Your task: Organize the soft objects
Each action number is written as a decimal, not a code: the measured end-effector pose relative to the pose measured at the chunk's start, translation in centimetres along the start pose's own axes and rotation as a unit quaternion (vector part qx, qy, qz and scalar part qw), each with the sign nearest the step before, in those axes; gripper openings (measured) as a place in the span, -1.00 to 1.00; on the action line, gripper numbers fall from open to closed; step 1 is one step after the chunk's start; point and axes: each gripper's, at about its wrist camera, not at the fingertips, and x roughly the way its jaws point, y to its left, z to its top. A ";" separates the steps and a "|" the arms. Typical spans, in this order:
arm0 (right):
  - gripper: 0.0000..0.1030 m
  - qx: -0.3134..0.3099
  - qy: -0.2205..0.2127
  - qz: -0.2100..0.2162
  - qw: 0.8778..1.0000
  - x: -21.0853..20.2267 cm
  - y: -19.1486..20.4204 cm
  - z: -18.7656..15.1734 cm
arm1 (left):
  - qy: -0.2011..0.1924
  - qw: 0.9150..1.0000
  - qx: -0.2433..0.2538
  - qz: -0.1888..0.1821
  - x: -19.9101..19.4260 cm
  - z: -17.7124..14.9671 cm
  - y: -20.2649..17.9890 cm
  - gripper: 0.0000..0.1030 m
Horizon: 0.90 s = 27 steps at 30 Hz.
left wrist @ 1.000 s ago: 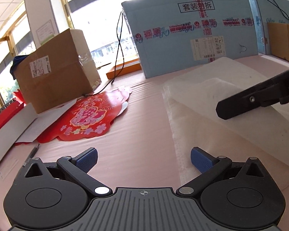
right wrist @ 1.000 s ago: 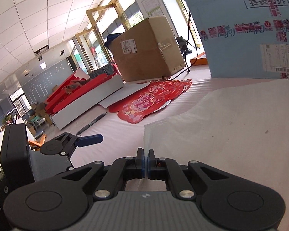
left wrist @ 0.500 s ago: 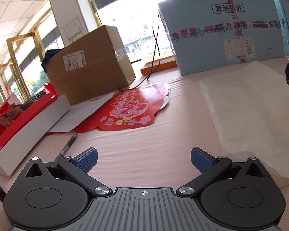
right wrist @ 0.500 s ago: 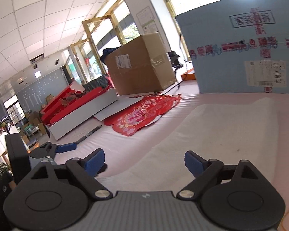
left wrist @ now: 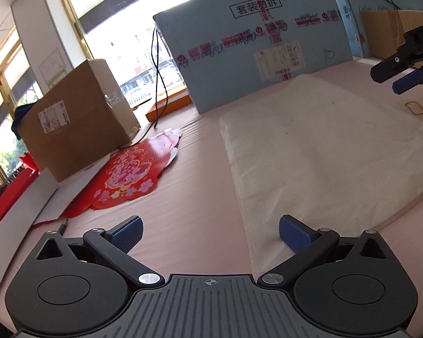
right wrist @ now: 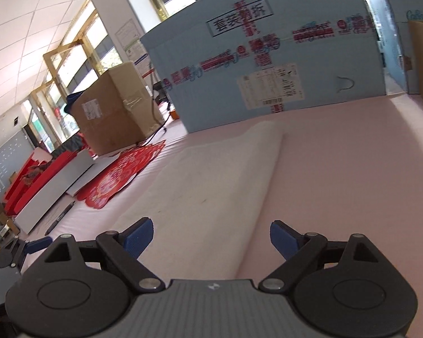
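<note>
Two wrist views are given.

In the left wrist view, the left gripper (left wrist: 210, 232) is seen with its blue fingers (left wrist: 128, 232) spread wide and nothing between them, above a pink surface (left wrist: 194, 186). A white soft sheet (left wrist: 318, 152) is spread flat on the surface, from beside the right finger towards the far right. A second ago this sheet was humped up, with a black finger of the other gripper over it; now it lies flattened, which suggests it has been let go and laid out. The right gripper (left wrist: 403, 70) is seen at the far right edge, clear of the sheet. A yellow rubber band (left wrist: 417, 108) lies past the sheet's far right corner. A red paper decoration (left wrist: 129, 174) lies to the left, near a brown cardboard box (left wrist: 76, 121). A large blue box (left wrist: 253, 56) stands at the far side; the framed characters "套装勿拆" are printed on it, with a white shipping label and red tape whose lettering is too small to read.

In the right wrist view, the right gripper (right wrist: 210, 235) is shown with fingers (right wrist: 283, 239) spread and holding nothing, where a second ago they were pressed together. The white soft sheet (right wrist: 208, 180) lies flat beneath and ahead of them. The same characters are readable on the blue box (right wrist: 268, 64). The fold is judged finished or a new grasp pending.
</note>
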 end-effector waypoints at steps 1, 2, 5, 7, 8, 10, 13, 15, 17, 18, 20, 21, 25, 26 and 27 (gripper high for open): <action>0.78 0.004 0.001 -0.006 1.000 0.3 -0.8 0.7 | -0.007 1.000 -0.001 0.002 -0.1 0.2 0.0 1.00; 0.77 0.008 0.002 -0.011 1.000 0.5 -1.6 1.3 | -0.015 1.000 -0.002 0.004 -0.3 0.4 -0.1 1.00; 0.65 0.033 0.009 -0.011 0.999 2.3 -3.6 3.4 | -0.057 0.998 -0.021 -0.012 -0.4 2.1 -1.1 1.00; 0.52 0.054 0.016 -0.006 0.998 4.1 -4.8 4.7 | -0.060 0.998 -0.003 -0.012 0.1 2.8 -2.4 1.00; 0.43 0.063 0.022 -0.004 0.998 5.4 -5.0 5.2 | -0.052 0.999 0.013 -0.011 0.6 2.9 -3.2 1.00; 0.32 0.078 0.038 0.002 0.996 7.5 -6.0 5.9 | -0.034 0.999 0.038 -0.008 1.4 2.6 -4.4 1.00; 0.24 0.091 0.034 0.010 0.995 9.5 -6.9 6.5 | -0.036 0.999 0.036 0.000 1.8 1.8 -5.1 1.00; 0.24 0.106 0.042 0.021 0.993 10.4 -7.1 7.1 | -0.038 0.999 0.017 0.002 1.7 1.5 -4.9 1.00; 0.20 0.140 0.051 0.047 0.988 11.6 -7.7 7.7 | -0.037 0.999 0.015 0.001 1.7 1.5 -4.8 1.00; 0.14 0.156 0.054 0.059 0.984 12.0 -8.2 7.6 | -0.037 0.999 0.014 0.001 1.7 1.6 -4.8 1.00; -0.18 0.189 0.061 0.082 0.977 12.8 -9.0 7.5 | -0.036 0.999 0.011 0.000 1.7 1.6 -4.8 1.00; -0.27 0.205 0.064 0.094 0.972 13.2 -9.5 7.4 | -0.036 0.999 0.010 0.000 1.7 1.5 -4.7 1.00; -0.72 0.217 0.071 0.097 0.969 13.7 -9.8 7.2 | -0.035 0.999 0.011 -0.001 1.6 1.7 -4.7 1.00; -0.77 0.213 0.070 0.094 0.970 13.6 -9.6 7.2 | -0.042 0.999 0.010 -0.002 1.4 1.9 -4.8 1.00; -0.78 0.210 0.069 0.090 0.971 13.5 -9.5 7.2 | -0.050 0.999 0.009 -0.003 1.1 2.3 -5.0 1.00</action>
